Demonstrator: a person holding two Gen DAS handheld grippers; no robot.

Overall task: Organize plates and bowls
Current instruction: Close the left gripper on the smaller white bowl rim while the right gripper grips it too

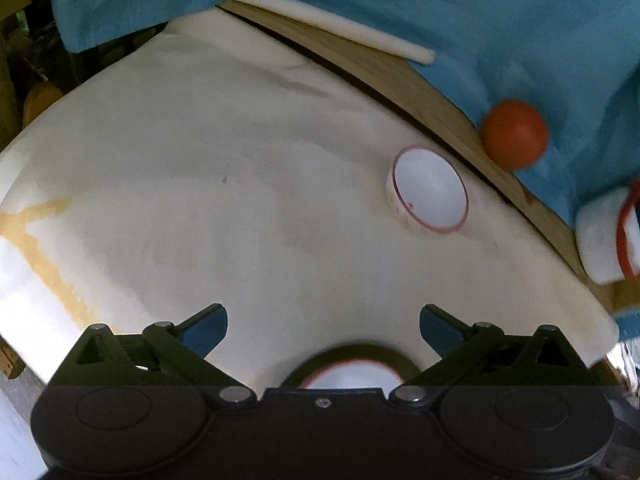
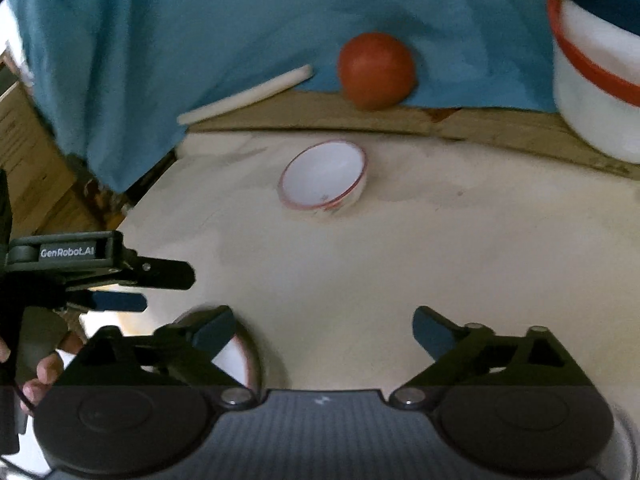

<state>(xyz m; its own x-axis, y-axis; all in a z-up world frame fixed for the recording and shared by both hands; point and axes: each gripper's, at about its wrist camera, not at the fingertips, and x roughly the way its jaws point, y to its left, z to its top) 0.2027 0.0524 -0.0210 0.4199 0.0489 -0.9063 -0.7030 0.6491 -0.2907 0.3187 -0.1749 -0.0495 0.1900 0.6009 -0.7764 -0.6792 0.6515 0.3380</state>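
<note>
A small white bowl with a red rim (image 1: 430,190) stands on the cream tabletop (image 1: 240,200), ahead and right of my left gripper (image 1: 323,330), which is open and empty. A second red-rimmed bowl (image 1: 350,374) sits close under the left gripper's body, partly hidden. In the right wrist view the far bowl (image 2: 324,180) lies ahead of my open, empty right gripper (image 2: 323,330). The near bowl (image 2: 236,360) peeks out behind its left finger. The left gripper (image 2: 140,284) shows at the left edge.
A blue cloth (image 1: 440,20) covers the back. An orange ball (image 1: 515,134) rests on it (image 2: 376,70), with a white stick (image 1: 320,20) and a white tub with an orange rim (image 2: 596,80). A wooden strip (image 2: 400,120) borders the table's far edge.
</note>
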